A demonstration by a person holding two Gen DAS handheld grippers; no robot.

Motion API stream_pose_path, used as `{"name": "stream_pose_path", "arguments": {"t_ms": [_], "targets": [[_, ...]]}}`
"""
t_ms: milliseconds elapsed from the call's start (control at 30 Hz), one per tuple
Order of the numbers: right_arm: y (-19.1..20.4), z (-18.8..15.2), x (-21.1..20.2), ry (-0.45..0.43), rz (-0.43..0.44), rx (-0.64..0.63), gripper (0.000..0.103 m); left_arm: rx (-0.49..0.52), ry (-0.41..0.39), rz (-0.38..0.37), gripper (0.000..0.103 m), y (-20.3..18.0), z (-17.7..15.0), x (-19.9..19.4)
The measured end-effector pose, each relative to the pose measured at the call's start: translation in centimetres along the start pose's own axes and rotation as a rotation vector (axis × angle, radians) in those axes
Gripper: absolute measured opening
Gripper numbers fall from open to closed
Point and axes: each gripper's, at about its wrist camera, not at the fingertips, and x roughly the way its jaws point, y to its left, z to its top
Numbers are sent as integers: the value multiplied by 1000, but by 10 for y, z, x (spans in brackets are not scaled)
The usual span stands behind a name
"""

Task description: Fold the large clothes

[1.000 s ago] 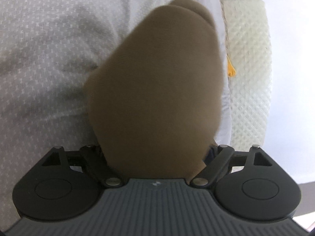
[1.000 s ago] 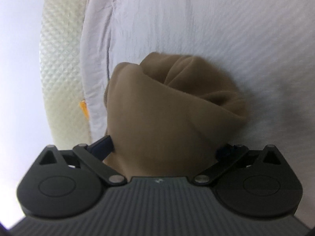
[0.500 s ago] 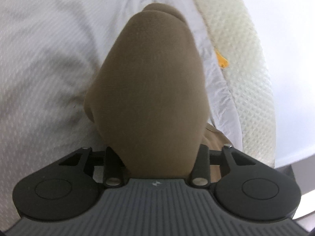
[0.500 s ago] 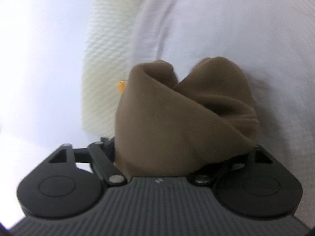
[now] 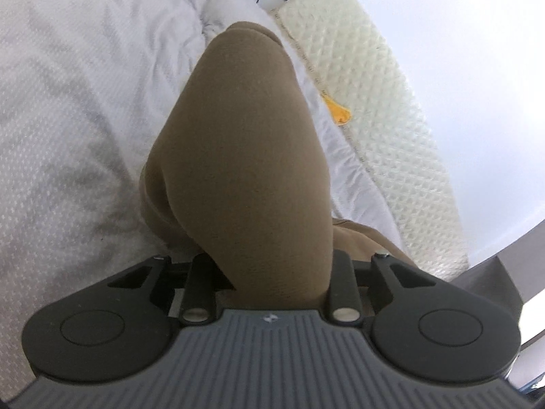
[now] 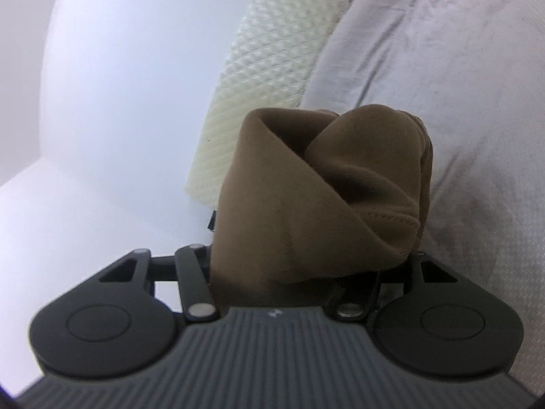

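Garment: brown knit garment [image 5: 245, 170], soft, floppy, light; best pinched at hems.
Tongs: left tongs [image 5: 272, 272] and right tongs [image 6: 276, 269] both clamped on it.

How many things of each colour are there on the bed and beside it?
Brown: 1, the garment
Grey-white: 1, the duvet
Cream: 1, the quilted mattress
Orange: 1, the tag
Total: 4

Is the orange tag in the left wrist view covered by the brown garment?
No: the orange tag lies exposed on the white bedding, right of the brown garment.
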Motion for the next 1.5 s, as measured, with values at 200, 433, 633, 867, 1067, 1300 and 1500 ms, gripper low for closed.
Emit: {"name": "stream_pose_path", "arguments": {"t_ms": [200,433,633,867,1067,1300,1500], "targets": [[20,20,-3,-12,51,-53,60,52,-10,-64,31,-31,6,-11],[40,56,-16,-68,123,-87,60,150,-14,-156,31,-101,17,-13],[62,119,-23,-140,162,-137,60,183,7,-232,31,-183,28,28],[54,204,-11,-228,156,-195,60,171,68,-305,31,-270,24,132],[9,273,10,-285,111,-212,60,195,141,-322,31,-310,9,259],[-75,318,36,-318,31,-193,60,235,235,-291,31,-325,-34,400],[-185,322,61,-338,-57,-144,60,263,321,-258,31,-282,-79,489]]}}
